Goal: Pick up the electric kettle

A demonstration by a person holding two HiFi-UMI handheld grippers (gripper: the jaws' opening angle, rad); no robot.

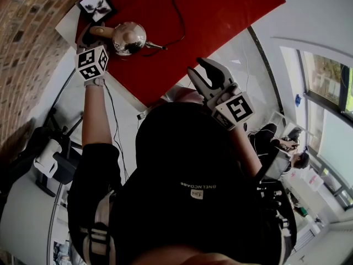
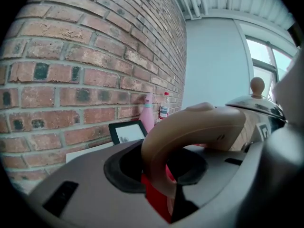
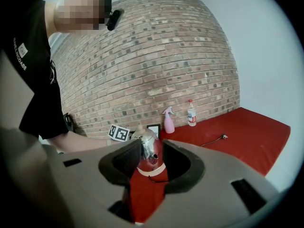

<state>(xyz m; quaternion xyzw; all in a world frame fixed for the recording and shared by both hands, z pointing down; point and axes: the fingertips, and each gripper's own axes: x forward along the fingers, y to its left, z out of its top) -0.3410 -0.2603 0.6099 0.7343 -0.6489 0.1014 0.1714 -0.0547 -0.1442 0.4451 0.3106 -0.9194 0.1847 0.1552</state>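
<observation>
The electric kettle (image 1: 128, 37) is shiny steel with a tan handle (image 1: 102, 31) and stands on the red tabletop (image 1: 220, 15) near the brick wall. My left gripper (image 1: 91, 38) is at that handle. In the left gripper view the handle (image 2: 190, 127) arches down between the two pads, which close on it from both sides, so the left gripper (image 2: 159, 175) is shut on it. The lid and its knob (image 2: 256, 85) show at the right. My right gripper (image 1: 203, 70) is held back above the table's near edge, open and empty. It looks at the kettle (image 3: 148, 151) from a distance.
A black power cable (image 1: 179, 15) runs from the kettle across the red top. A small framed picture (image 1: 96, 5), a pink spray bottle (image 3: 169, 120) and a water bottle (image 3: 191, 113) stand along the brick wall. A person sits at a desk at the far right (image 1: 292, 148).
</observation>
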